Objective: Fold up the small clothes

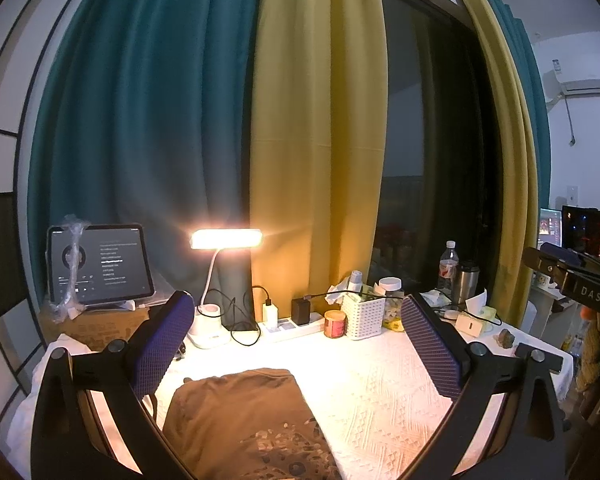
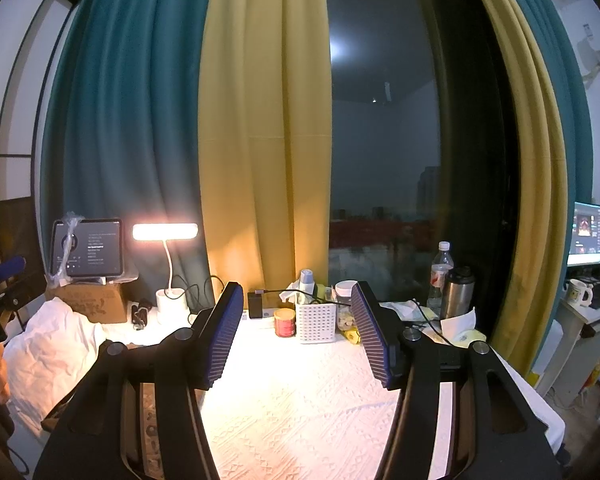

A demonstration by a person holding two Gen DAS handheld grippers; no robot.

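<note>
On the counter's (image 1: 380,392) near-left edge your brown garment (image 1: 244,420) looks maybe folded once, hard to tell with it cut off. Left gripper (image 1: 296,344) and right gripper (image 2: 296,340) fingers both spread wide, holding nothing.

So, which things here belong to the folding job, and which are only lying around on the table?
For the job:
brown garment
left gripper, open
right gripper, open
white patterned tablecloth

Lying about:
desk lamp
tablet
white basket
red jar
steel flask
water bottle
power strip
</note>
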